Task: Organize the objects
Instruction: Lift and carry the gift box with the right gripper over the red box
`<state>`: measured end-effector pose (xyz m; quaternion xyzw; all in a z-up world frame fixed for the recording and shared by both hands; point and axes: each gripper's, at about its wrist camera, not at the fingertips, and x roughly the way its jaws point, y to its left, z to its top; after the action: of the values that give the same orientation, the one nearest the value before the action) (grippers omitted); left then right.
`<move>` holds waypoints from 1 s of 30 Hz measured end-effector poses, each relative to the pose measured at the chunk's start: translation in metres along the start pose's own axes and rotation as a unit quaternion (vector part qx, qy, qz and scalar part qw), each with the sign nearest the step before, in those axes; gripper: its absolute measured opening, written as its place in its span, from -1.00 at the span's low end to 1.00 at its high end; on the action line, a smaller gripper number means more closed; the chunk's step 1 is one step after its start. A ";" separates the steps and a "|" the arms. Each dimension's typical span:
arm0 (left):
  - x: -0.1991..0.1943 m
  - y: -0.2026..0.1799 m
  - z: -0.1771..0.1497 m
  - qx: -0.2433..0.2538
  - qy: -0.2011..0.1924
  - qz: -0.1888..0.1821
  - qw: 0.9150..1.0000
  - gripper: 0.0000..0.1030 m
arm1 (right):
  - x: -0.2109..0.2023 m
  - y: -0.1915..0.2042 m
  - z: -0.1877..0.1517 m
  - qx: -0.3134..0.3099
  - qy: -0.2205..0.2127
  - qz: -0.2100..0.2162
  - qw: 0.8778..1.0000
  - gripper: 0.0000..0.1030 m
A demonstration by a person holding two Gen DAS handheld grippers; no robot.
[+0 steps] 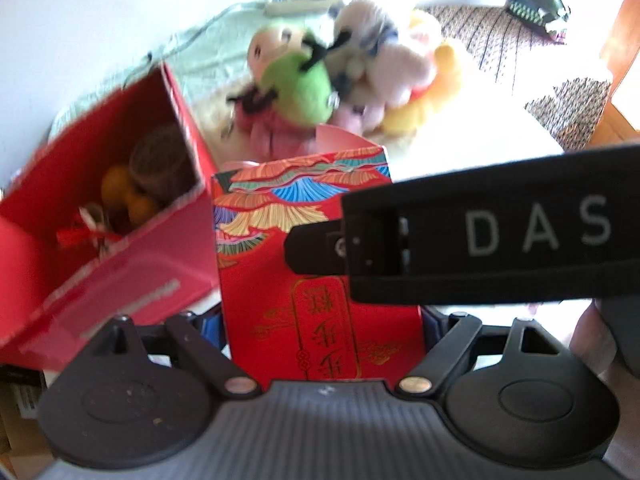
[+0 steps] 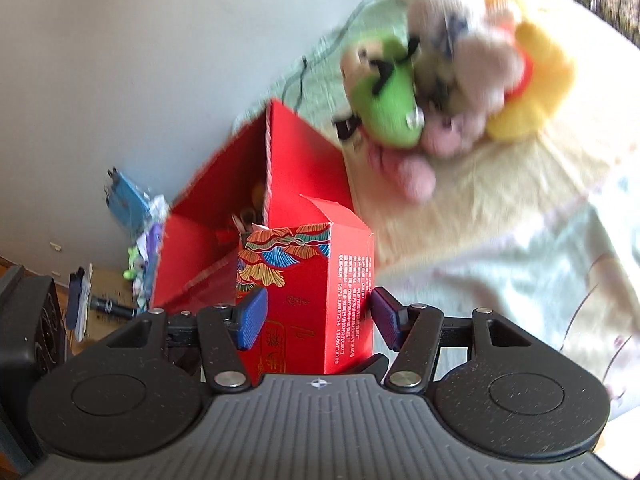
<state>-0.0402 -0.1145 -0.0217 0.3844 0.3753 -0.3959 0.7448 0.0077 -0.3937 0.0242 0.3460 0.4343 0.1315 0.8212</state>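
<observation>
1. I am holding the red patterned carton (image 2: 308, 292) between the blue pads (image 2: 250, 320) of my right gripper (image 2: 316, 318); one pad is pressing each side face, and the jaws are standing about as far apart as the carton is wide.
2. In the left wrist view the same carton (image 1: 304, 264) is sitting between the arms of my left gripper (image 1: 320, 332). The carton is hiding the pads, so I cannot tell whether this gripper is gripping it or only flanking it.
3. A black bar marked "DAS" (image 1: 500, 236) is crossing the right side of the left wrist view, in front of the carton.
4. A larger open red box (image 1: 116, 200) is tilting just beside the carton, on its left; orange round things (image 1: 124, 196) and a brown cylinder (image 1: 160, 164) are lying inside it.
5. A blurred heap of plush toys (image 2: 452, 64), green, white, pink and yellow, is lying on the pale bed cover (image 2: 500, 248) beyond the carton.
6. A dark green object (image 1: 536, 0) is sitting far off on a patterned cushion (image 1: 480, 32).
</observation>
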 end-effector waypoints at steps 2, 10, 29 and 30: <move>0.001 -0.001 0.012 0.004 -0.018 0.004 1.000 0.64 | -0.009 0.003 0.008 -0.010 -0.017 0.002 1.000 0.17; -0.020 0.031 0.048 0.000 -0.083 0.028 0.996 0.64 | -0.007 0.046 0.046 -0.066 -0.062 0.024 0.996 0.16; -0.003 0.207 0.049 -0.091 -0.058 0.091 0.990 0.64 | 0.143 0.145 0.085 -0.142 0.005 0.104 0.984 0.10; 0.006 0.213 0.049 -0.093 -0.051 0.093 0.990 0.64 | 0.153 0.146 0.084 -0.142 0.013 0.105 0.984 0.10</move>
<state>0.1621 -0.0750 0.0523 0.3261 0.3347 -0.3070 0.8291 0.1779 -0.2466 0.0605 0.2675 0.3834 0.2819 0.8378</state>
